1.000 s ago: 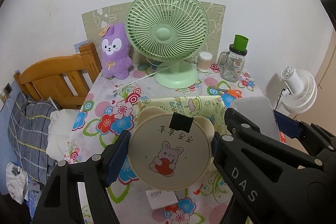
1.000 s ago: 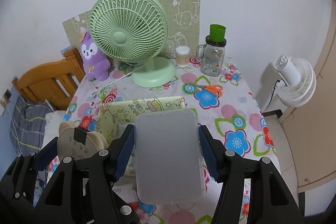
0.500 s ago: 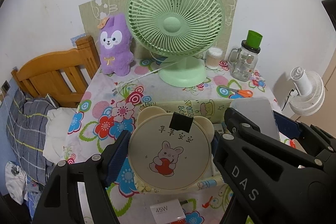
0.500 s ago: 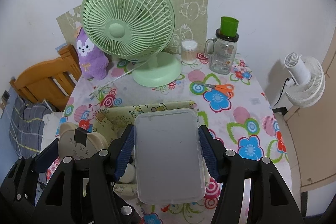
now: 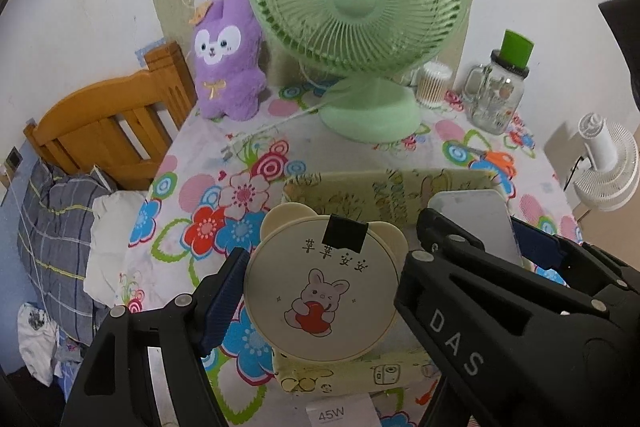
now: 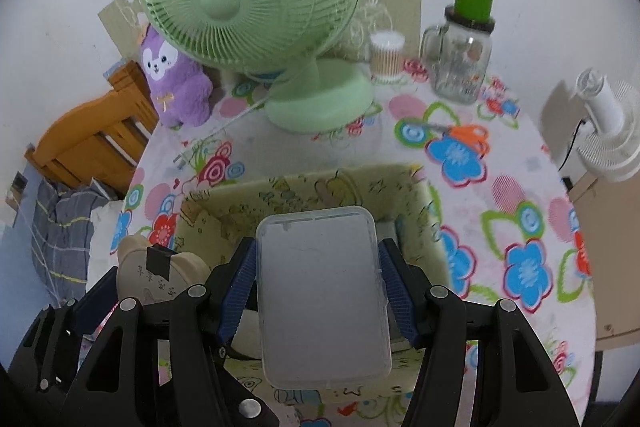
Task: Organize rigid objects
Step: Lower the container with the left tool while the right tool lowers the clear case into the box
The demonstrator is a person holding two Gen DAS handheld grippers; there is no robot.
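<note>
My left gripper (image 5: 320, 291) is shut on a round cream bear-eared case (image 5: 322, 291) with a rabbit drawing and black tape. It hangs over the left part of a yellow cartoon-print fabric bin (image 5: 360, 193). My right gripper (image 6: 318, 287) is shut on a flat clear plastic box (image 6: 322, 291), held level above the bin (image 6: 424, 211). The case also shows at the left in the right wrist view (image 6: 156, 273). The plastic box shows in the left wrist view (image 5: 476, 215). Items low in the bin are mostly hidden.
On the flowered tablecloth (image 6: 460, 151) stand a green desk fan (image 6: 256, 7), a purple plush (image 6: 172, 79), a cotton-swab tub (image 6: 386, 57), a glass jar with green lid (image 6: 464, 59) and orange scissors (image 6: 466, 135). A wooden bed frame (image 5: 104, 131) is left, a white fan (image 6: 608, 123) right. A white 45W charger (image 5: 340, 415) lies near the front edge.
Both grippers have moved forward and lower over the table with their loads. The fabric bin now lies directly under them and the fan looms larger.
</note>
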